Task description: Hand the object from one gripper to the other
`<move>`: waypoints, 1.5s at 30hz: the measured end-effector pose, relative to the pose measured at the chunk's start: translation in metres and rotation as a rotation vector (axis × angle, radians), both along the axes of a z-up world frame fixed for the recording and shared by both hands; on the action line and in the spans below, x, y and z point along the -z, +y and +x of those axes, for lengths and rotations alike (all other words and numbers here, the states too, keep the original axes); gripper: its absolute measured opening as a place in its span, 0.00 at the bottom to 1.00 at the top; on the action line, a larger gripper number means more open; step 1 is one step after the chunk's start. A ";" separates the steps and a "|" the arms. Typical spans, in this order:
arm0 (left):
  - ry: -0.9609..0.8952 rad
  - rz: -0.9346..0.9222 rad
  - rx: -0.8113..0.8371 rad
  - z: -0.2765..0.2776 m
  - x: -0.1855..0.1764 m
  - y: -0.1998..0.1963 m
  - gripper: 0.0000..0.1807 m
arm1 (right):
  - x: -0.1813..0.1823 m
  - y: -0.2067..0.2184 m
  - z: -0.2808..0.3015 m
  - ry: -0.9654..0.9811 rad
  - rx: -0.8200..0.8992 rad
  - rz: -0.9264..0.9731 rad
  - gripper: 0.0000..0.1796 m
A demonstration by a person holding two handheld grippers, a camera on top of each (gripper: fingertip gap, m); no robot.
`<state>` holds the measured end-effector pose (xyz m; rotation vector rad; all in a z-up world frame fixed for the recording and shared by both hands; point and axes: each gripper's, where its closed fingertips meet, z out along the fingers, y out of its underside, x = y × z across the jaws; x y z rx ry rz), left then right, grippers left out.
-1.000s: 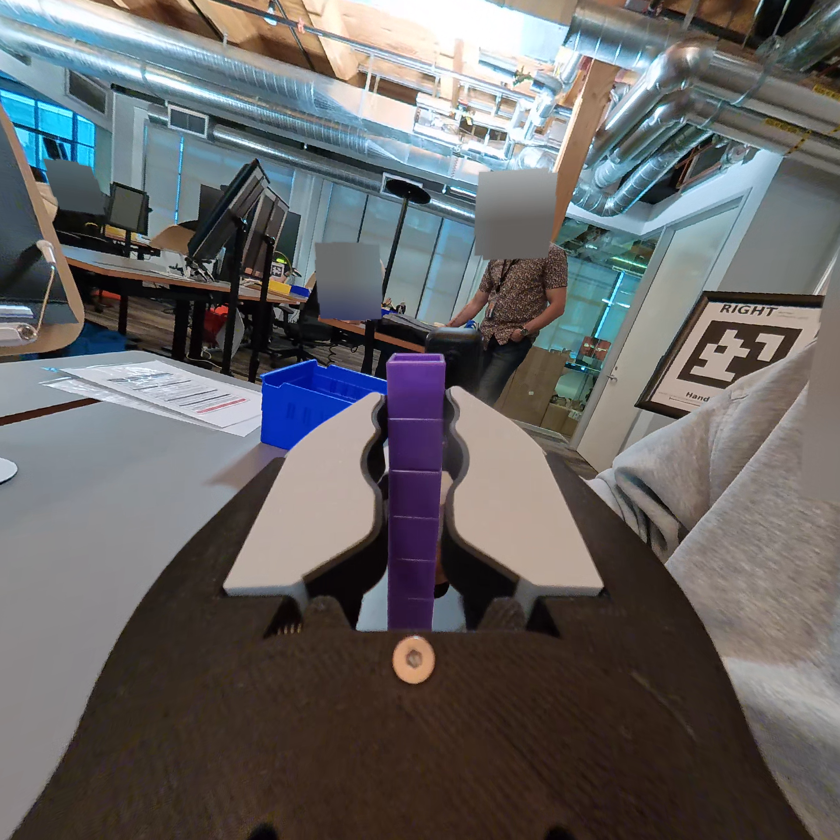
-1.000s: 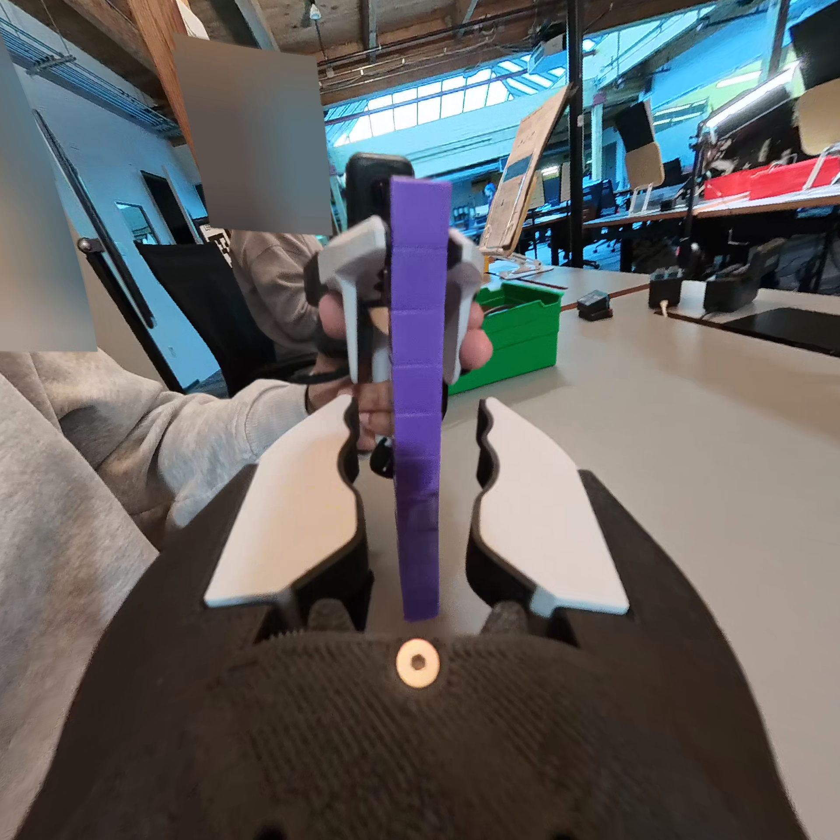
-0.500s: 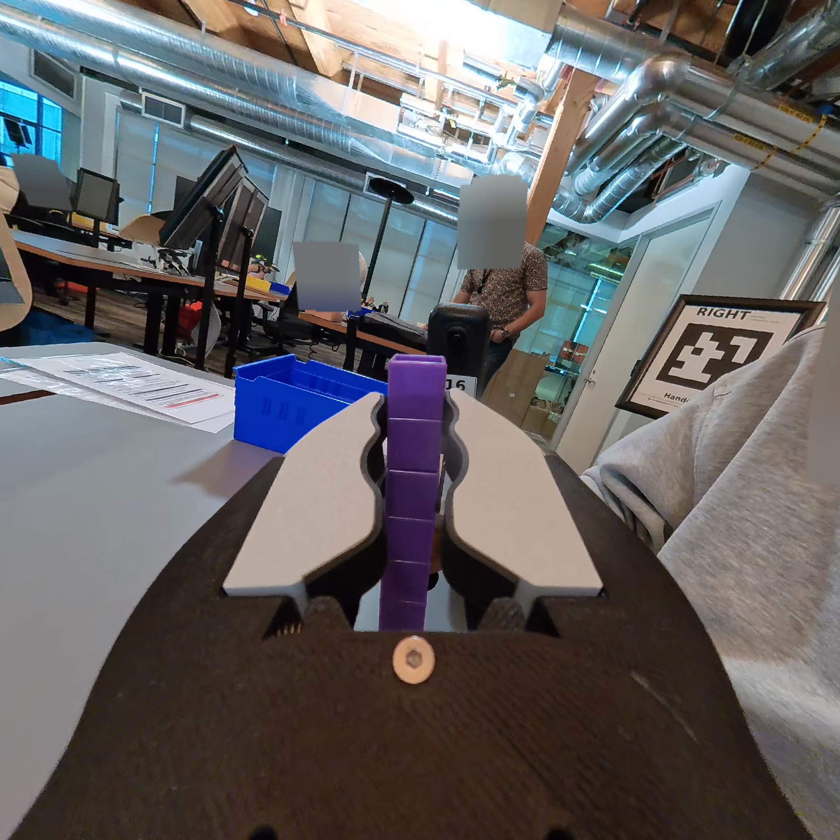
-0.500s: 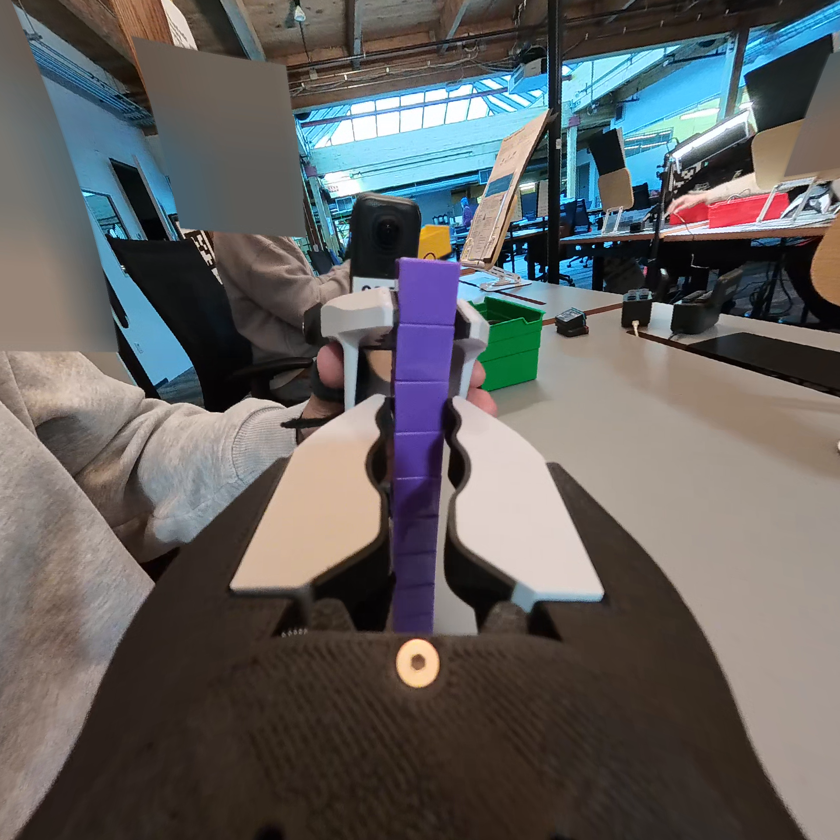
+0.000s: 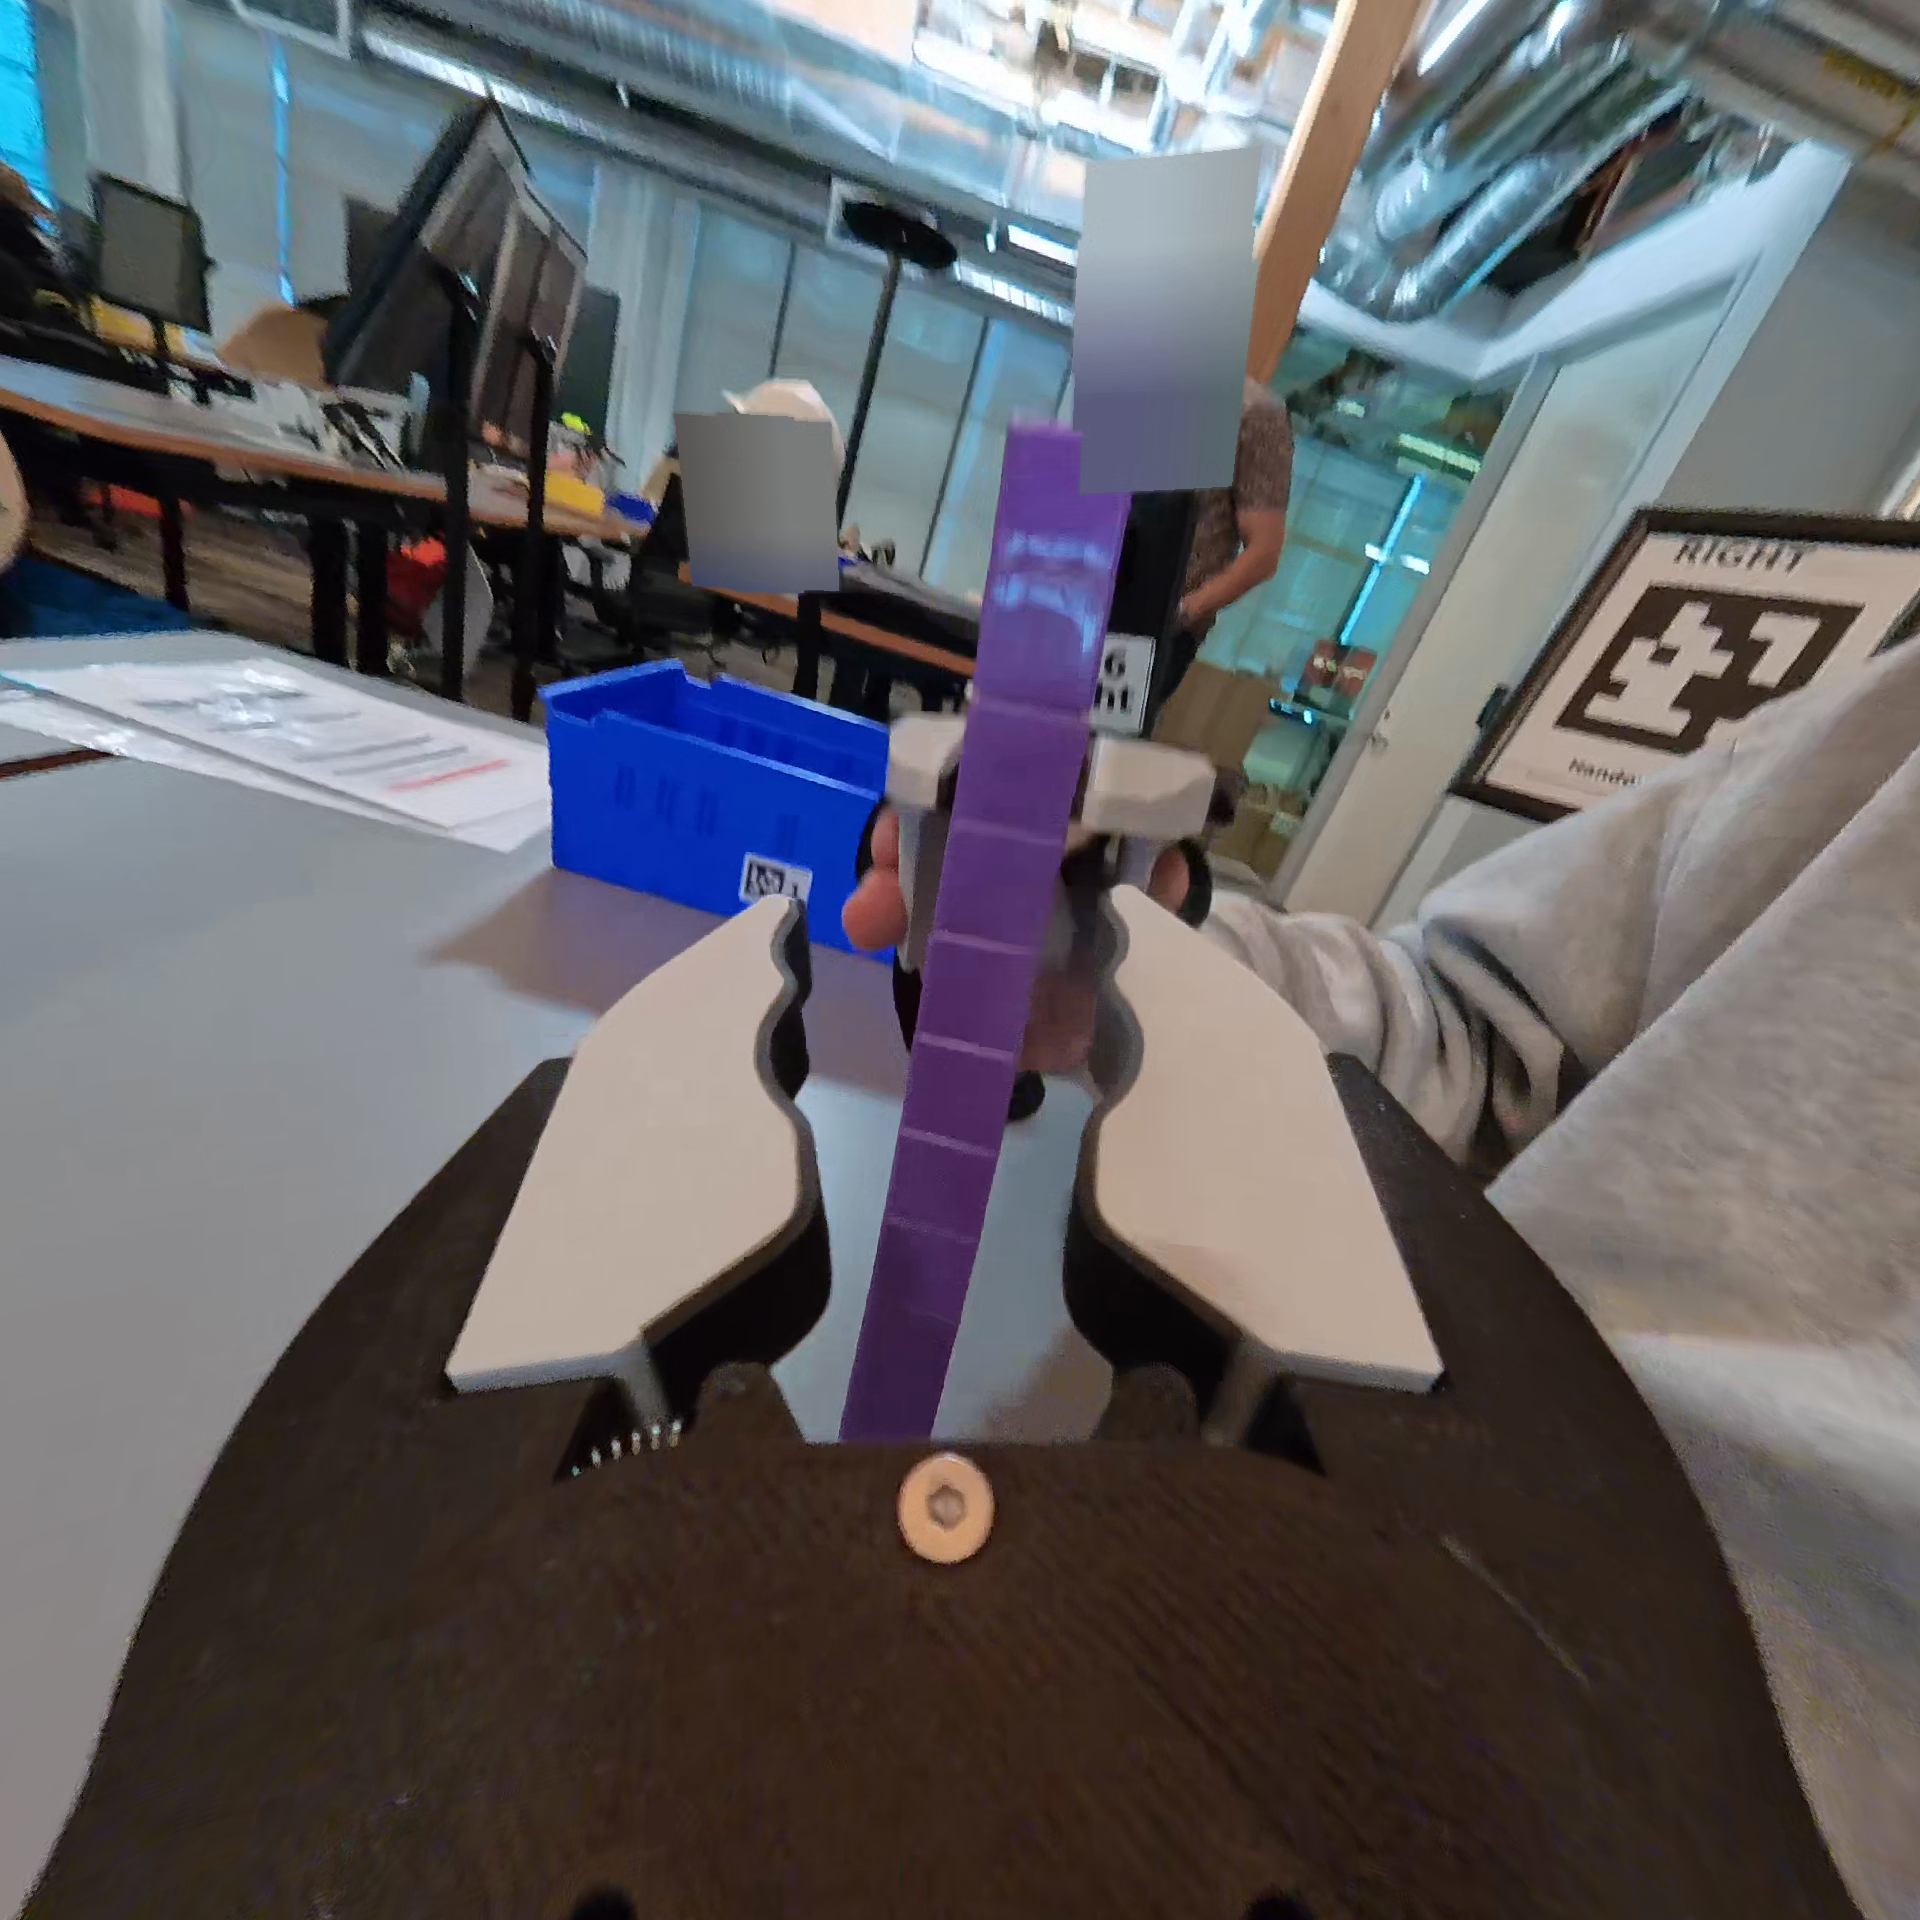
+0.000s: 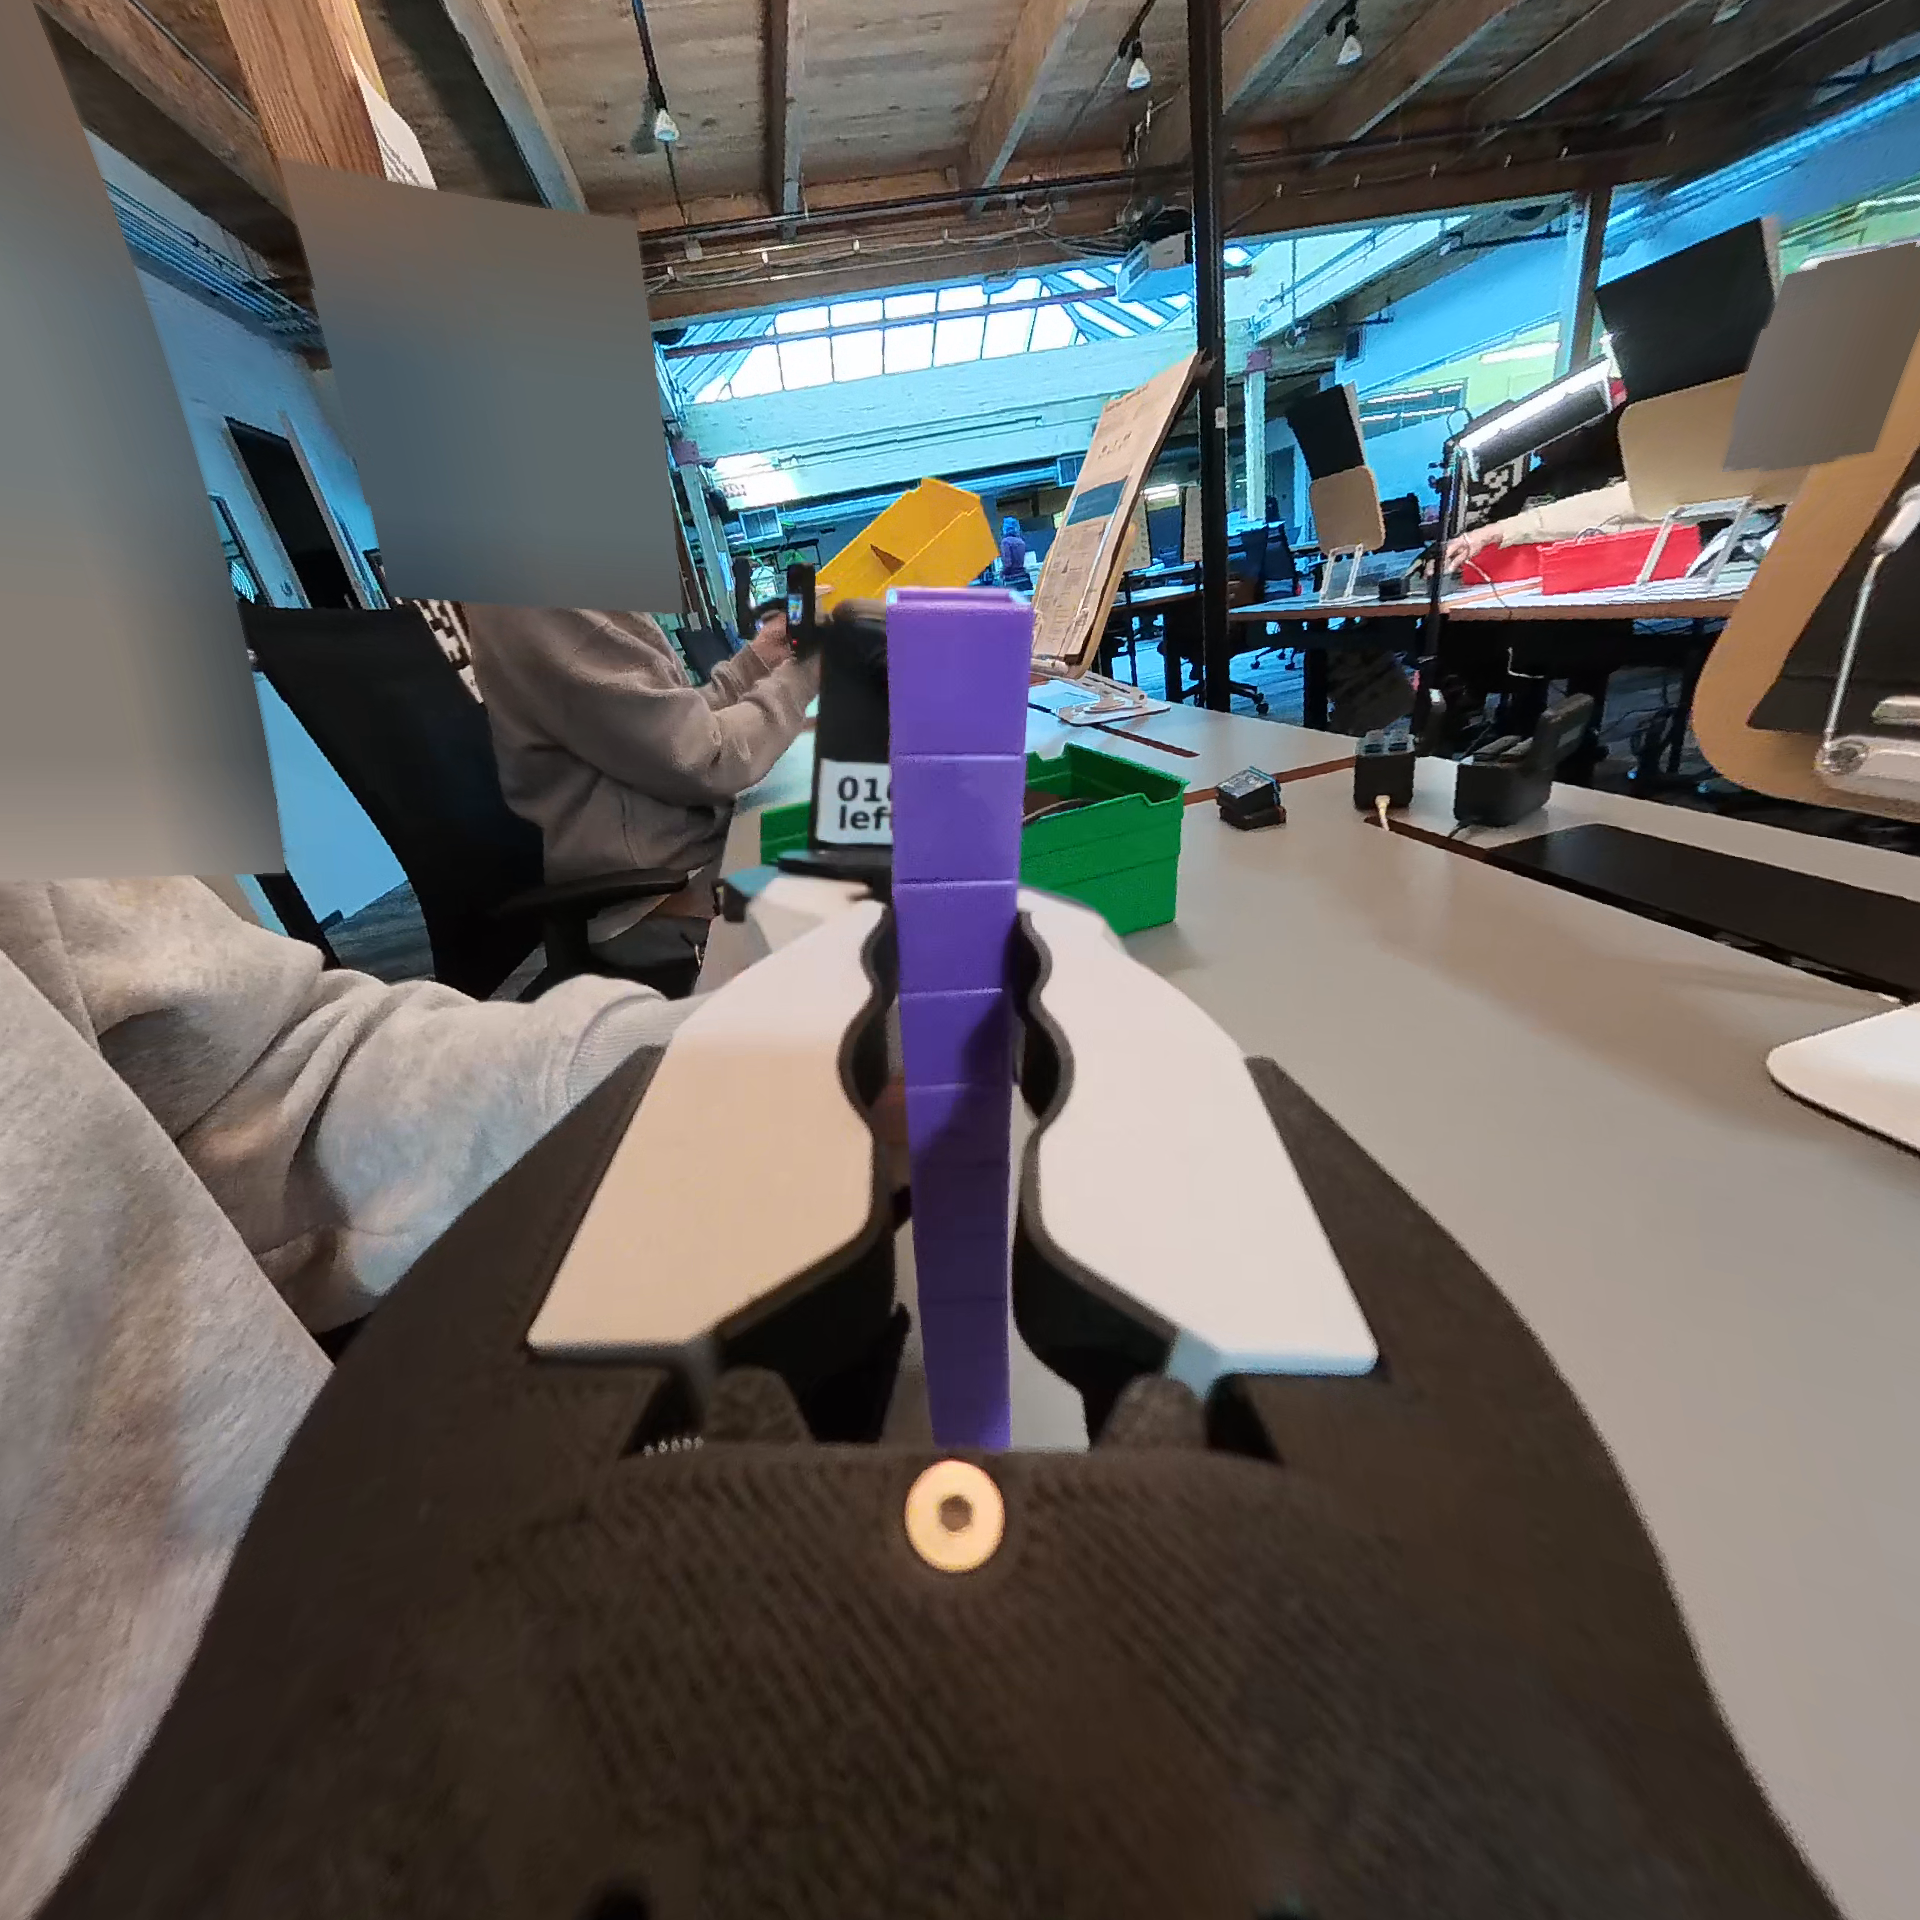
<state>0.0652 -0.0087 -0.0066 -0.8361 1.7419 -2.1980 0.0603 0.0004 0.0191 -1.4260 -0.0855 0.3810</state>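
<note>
A long purple bar of stacked segments (image 5: pixel 997 935) stands upright in the air above the grey table (image 5: pixel 208 1039). In the left wrist view my left gripper (image 5: pixel 954 914) is open, its pale fingers (image 5: pixel 665 1143) on either side of the bar and not touching it. Farther off in that view, my right gripper (image 5: pixel 1039 774) clamps the bar. In the right wrist view my right gripper (image 6: pixel 951 925) is shut on the purple bar (image 6: pixel 956 779), which rises above its fingertips. The left gripper's black camera body (image 6: pixel 847 707) shows just behind the bar.
A blue bin (image 5: pixel 707 800) and a paper sheet (image 5: pixel 270 727) lie on the table beyond the left gripper. A green bin (image 6: pixel 1101 842) and small black chargers (image 6: pixel 1382 779) sit beyond the right gripper. A grey sleeve (image 5: pixel 1558 987) fills the right side. People sit and stand in the background. Left and right tips are no more than a few centimetres apart.
One second ago the left gripper was shut on the bar and the right was open around it. The right gripper then shut on it, and the left has now opened and drawn back.
</note>
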 end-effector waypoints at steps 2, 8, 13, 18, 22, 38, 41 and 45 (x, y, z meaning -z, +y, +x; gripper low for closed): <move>0.024 0.052 0.024 0.000 0.012 -0.005 0.28 | -0.002 -0.001 0.000 -0.001 -0.001 0.003 0.12; 0.010 0.104 0.055 -0.004 0.019 -0.014 0.14 | -0.002 -0.002 0.001 0.003 0.006 0.004 0.12; -0.009 0.105 0.026 -0.002 0.018 -0.013 0.13 | -0.006 -0.003 0.006 0.025 0.029 0.039 0.17; -0.021 0.043 -0.007 0.000 0.008 0.000 0.13 | 0.000 -0.001 0.013 0.027 0.057 0.026 0.26; -0.035 -0.023 -0.034 -0.001 -0.005 0.014 0.13 | 0.020 0.005 0.013 0.022 0.038 -0.046 0.28; -0.075 -0.110 0.023 -0.012 -0.028 0.019 0.13 | 0.071 0.018 -0.031 0.006 -0.180 -0.225 0.28; -0.068 -0.165 0.142 -0.024 -0.033 0.015 0.13 | 0.067 0.011 -0.043 0.033 -0.274 -0.215 0.26; -0.046 -0.243 0.313 -0.042 -0.039 0.009 0.13 | 0.061 -0.001 -0.064 0.108 -0.458 -0.203 0.22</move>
